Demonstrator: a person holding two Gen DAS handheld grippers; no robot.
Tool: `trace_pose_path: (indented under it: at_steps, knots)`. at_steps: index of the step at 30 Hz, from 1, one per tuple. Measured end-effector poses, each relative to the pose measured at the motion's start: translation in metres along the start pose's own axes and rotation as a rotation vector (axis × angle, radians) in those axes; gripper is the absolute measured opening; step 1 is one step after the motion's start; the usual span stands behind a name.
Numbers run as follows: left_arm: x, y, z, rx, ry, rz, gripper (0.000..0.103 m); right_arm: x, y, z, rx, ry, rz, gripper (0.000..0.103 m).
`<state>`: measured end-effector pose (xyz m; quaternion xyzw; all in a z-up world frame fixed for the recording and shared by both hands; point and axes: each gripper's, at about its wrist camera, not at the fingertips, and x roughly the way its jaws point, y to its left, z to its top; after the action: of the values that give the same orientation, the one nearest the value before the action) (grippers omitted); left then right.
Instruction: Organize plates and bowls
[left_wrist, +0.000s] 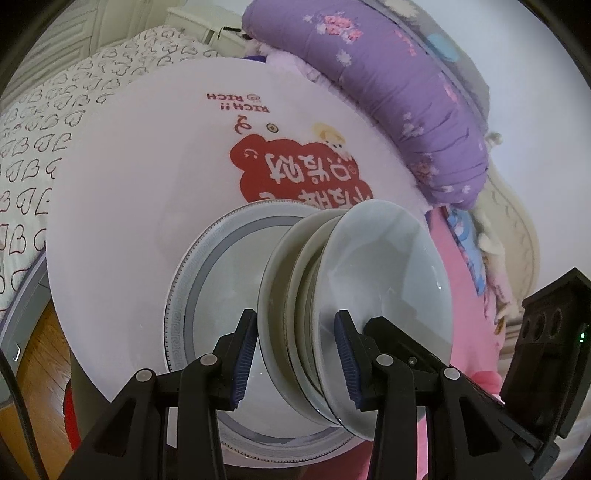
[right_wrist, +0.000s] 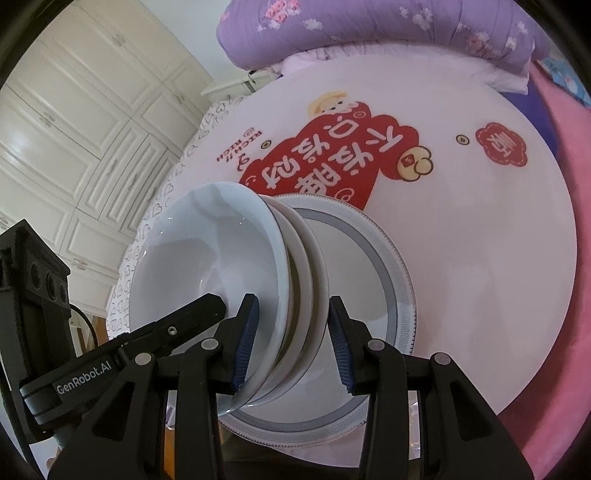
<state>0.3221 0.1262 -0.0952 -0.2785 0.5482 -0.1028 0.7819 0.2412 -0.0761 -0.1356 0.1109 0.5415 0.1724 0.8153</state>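
Note:
A stack of white bowls (left_wrist: 369, 288) sits on a grey-rimmed plate (left_wrist: 218, 280) on a round white table (left_wrist: 129, 177) with a red print. My left gripper (left_wrist: 295, 358) straddles the stack's near rim, one pad on each side of the nested rims, jaws partly closed around them. In the right wrist view the same bowl stack (right_wrist: 221, 266) rests on the plate (right_wrist: 373, 266), and my right gripper (right_wrist: 293, 343) straddles the opposite rim the same way. Each view shows the other gripper's finger reaching into the top bowl.
A purple floral quilt (left_wrist: 388, 85) lies behind the table, with pink bedding (right_wrist: 554, 295) beside it. A heart-print sheet (left_wrist: 33, 122) covers the bed. White wardrobe doors (right_wrist: 74, 129) stand behind. Wooden floor (left_wrist: 33, 369) shows below the table edge.

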Motion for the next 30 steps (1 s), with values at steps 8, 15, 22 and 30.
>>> trace_pose_path:
  at_steps: [8,15,22,30]
  knots:
    - [0.002,-0.001,-0.002,0.03,-0.005,-0.005,0.041,0.004,-0.007,0.003,0.025,0.003,0.032,0.04]
    - [-0.011,0.004,-0.005,0.051,-0.058,0.013,0.093,-0.003,-0.016,0.0,0.053,-0.059,0.031,0.082]
    - [-0.047,0.005,-0.026,0.116,-0.17,0.051,0.102,-0.026,-0.03,-0.013,0.099,-0.161,0.079,0.103]
    - [-0.102,-0.014,-0.072,0.25,-0.387,0.136,0.102,-0.072,-0.023,-0.034,0.11,-0.276,0.077,0.103]
